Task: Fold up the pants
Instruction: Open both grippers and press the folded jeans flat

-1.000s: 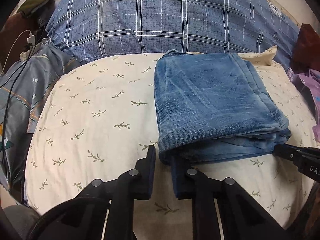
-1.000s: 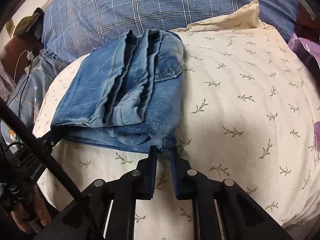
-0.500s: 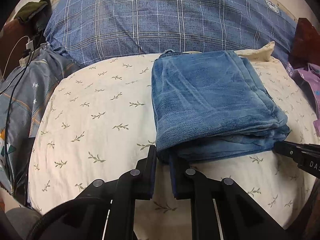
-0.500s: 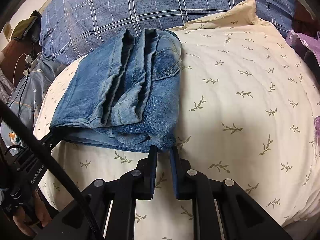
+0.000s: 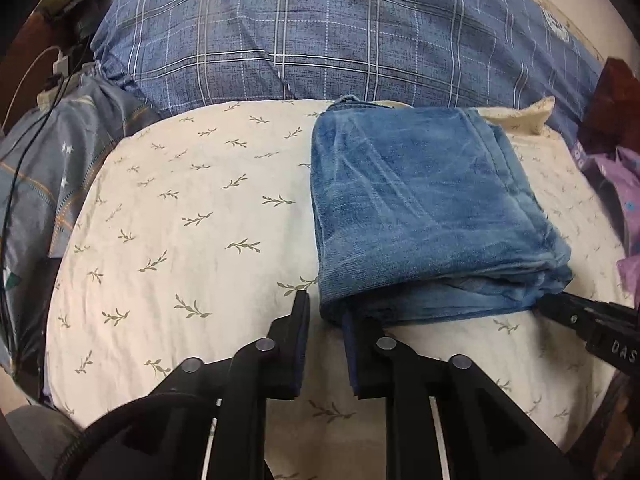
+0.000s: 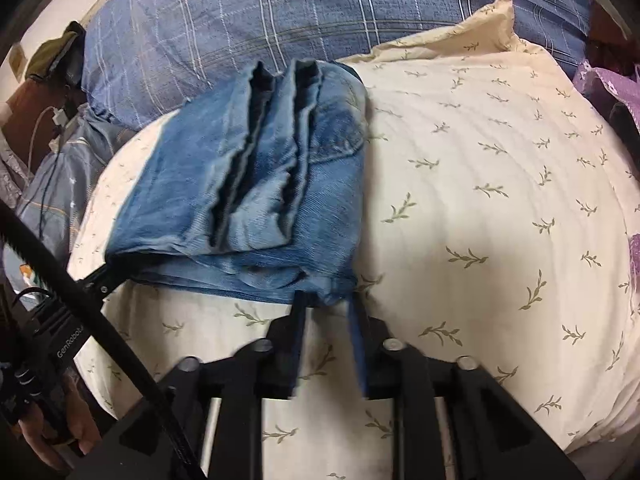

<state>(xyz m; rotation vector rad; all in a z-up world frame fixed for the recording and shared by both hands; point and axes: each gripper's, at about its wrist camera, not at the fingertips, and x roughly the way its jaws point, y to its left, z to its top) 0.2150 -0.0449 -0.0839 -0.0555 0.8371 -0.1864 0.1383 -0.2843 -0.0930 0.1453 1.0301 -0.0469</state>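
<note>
Blue jeans (image 5: 424, 216) lie folded into a thick rectangle on a cream leaf-print pillow (image 5: 180, 232). My left gripper (image 5: 326, 310) is open at the fold's near left corner, and the denim edge lies by its right finger. In the right wrist view the jeans (image 6: 256, 184) show their stacked waistband and leg edges. My right gripper (image 6: 326, 298) is open at the near right corner, with the denim tip between its fingers. The right gripper also shows at the right edge of the left wrist view (image 5: 592, 320).
A blue plaid quilt (image 5: 340, 40) lies behind the pillow. A grey star-print cloth (image 5: 44, 176) and charger cables (image 5: 48, 76) are at the left. Purple fabric (image 5: 624, 208) lies at the right. The pillow's right half (image 6: 500, 200) carries nothing.
Both grippers have opened from nearly shut jaws, letting go of the jeans' near corners. The folded jeans rest on the pillow, hardly moved.
</note>
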